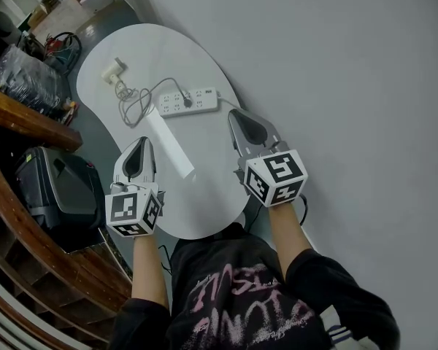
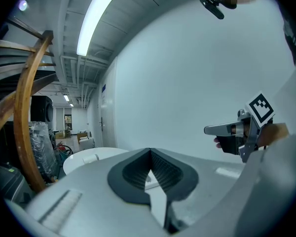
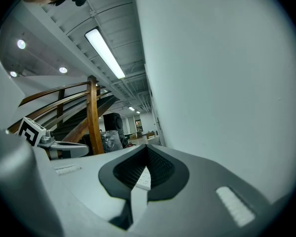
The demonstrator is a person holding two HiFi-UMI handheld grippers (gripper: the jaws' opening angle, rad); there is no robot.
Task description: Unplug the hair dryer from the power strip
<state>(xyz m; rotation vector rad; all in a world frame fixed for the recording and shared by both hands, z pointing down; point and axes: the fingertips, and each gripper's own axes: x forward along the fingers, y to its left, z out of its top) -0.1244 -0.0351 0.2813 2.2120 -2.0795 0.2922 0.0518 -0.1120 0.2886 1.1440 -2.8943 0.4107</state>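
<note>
Still on approach, nothing unplugged yet. My left fingers (image 1: 147,159) and right fingers (image 1: 241,133) are closed and empty over the near counter (image 1: 204,203). The hair dryer (image 1: 114,71) lies at the far end, its plug (image 1: 186,102) in the power strip (image 1: 197,99). Next, probably: open right, reach plug, brace strip with left.

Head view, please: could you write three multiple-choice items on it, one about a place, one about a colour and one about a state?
1. Where does the hair dryer lie?
A between the claws
B at the table's far end, beyond the power strip
C on the floor

2. What colour is the power strip?
A black
B red
C white

3. How is the right claw?
A shut, empty
B wide open
C shut on the cord

Key: B, it lies past the strip; C, its casing is white; A, its jaws meet with nothing between.
</note>
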